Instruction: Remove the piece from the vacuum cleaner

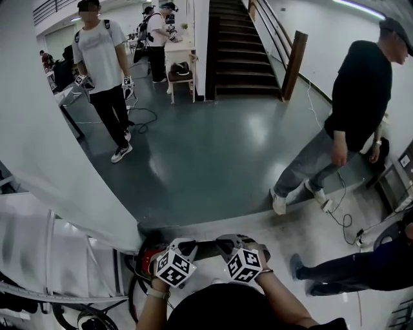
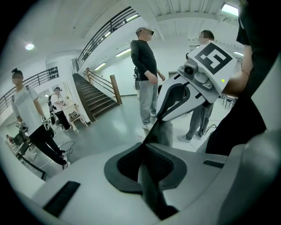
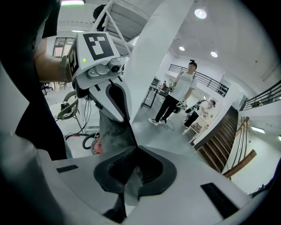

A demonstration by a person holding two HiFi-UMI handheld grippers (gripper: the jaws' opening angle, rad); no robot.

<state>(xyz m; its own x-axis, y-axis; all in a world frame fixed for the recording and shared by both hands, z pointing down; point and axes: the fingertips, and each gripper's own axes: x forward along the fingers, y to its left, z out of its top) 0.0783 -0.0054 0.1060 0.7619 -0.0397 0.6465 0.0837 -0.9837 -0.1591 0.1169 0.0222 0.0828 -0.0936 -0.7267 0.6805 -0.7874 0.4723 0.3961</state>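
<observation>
Where the left gripper (image 2: 145, 146) and right gripper (image 3: 134, 154) meet, both pairs of fingers clamp one grey piece (image 3: 115, 132). The vacuum cleaner (image 1: 150, 256) lies beside.

I look out over a tall hall with a glossy dark teal floor (image 1: 213, 148), which gives way to a paler grey strip (image 1: 322, 238) nearest the camera. At the back a dark staircase (image 1: 242, 58) climbs beside a white wall (image 1: 322, 45), with a wooden newel post (image 1: 293, 64) at its foot. A broad white column (image 1: 45, 148) fills the left side. Left of the stairs stands a white table (image 1: 182, 46) with a small wooden chair (image 1: 181, 76) against it. A cable (image 1: 145, 116) loops across the floor. Round ceiling lights (image 3: 200, 13) glow overhead, and a dark railing (image 2: 107, 30) runs along the upper level.
</observation>
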